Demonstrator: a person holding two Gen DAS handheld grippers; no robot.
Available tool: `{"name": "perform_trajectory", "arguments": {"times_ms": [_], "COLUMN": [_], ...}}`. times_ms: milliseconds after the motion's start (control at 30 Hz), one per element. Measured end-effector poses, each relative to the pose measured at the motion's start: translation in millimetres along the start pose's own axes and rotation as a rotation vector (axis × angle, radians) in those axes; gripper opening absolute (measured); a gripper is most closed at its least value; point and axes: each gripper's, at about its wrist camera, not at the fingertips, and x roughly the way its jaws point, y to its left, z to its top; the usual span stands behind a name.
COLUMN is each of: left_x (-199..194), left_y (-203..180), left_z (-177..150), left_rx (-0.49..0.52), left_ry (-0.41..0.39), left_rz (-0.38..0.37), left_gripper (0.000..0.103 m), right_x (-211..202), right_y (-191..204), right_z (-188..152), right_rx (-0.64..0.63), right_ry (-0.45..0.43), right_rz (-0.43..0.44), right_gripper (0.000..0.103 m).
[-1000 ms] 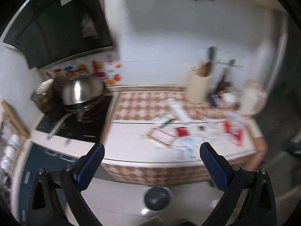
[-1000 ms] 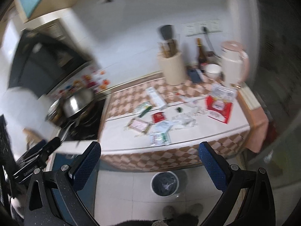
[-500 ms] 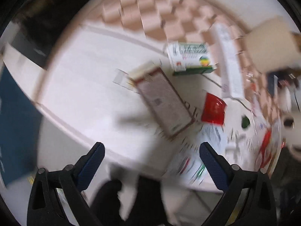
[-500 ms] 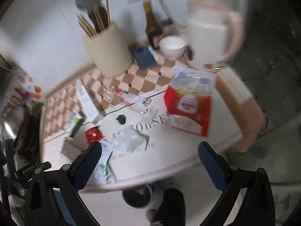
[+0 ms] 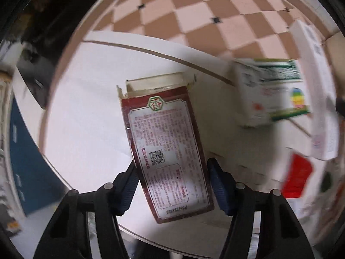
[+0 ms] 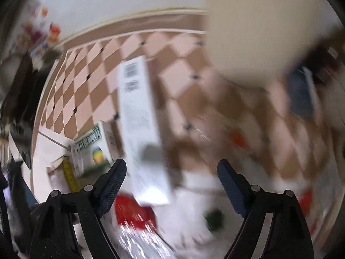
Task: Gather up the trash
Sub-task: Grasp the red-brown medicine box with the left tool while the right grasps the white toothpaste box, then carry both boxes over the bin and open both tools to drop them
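Left wrist: left gripper [image 5: 171,178] closing around torn-open red carton [image 5: 166,144].

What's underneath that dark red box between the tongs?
The dark red box lies flat on the white countertop, which shows all around it. Anything directly beneath it is covered. Its torn top end is open, showing only pale cardboard.

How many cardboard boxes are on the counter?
3: a dark red box between the left gripper's fingers, a green-and-white box beside it, and a long white box further back. Blur may hide more.
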Motion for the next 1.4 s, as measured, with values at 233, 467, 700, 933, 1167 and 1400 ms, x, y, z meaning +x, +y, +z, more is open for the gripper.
{"name": "perform_trajectory", "arguments": {"times_ms": [233, 467, 700, 933, 1167, 1400], "left_x": [1.1, -56.8, -129.7, -92.0, 36.1, 244.9], "left_y": [9.6, -14.3, 13.4, 91.0, 109.6, 75.9], "left_z": [-15.1, -53.4, -134.7, -210.3, -258.9, -269.2], "left_rx": [-0.020, 0.091, 0.237, 0.347, 0.401, 0.378], "left_ry": [0.000, -0.171, -0.372, -0.336, -0.070, 0.156], "left_rz": [-0.091, -0.014, -0.093, -0.190, -0.160, -0.162], "left_gripper": [0.056, 0.055, 0.055, 0.056, 0.056, 0.056], "right_x": [62.5, 30.6, -73.8, -129.4, -70.2, 142.4], "right_y": [50.0, 44.3, 33.5, 36.3, 67.4, 66.9], "right_z": [27.7, 8.6, -72.5, -266.1, -447.3, -548.7], "right_rx": [-0.122, -0.089, 0.040, 0.212, 0.284, 0.341], "right_ry": [0.060, -0.033, -0.198, -0.190, 0.006, 0.301], "right_rz": [-0.077, -0.061, 0.002, 0.060, 0.113, 0.167], "right_gripper": [0.049, 0.048, 0.048, 0.048, 0.048, 0.048]}}
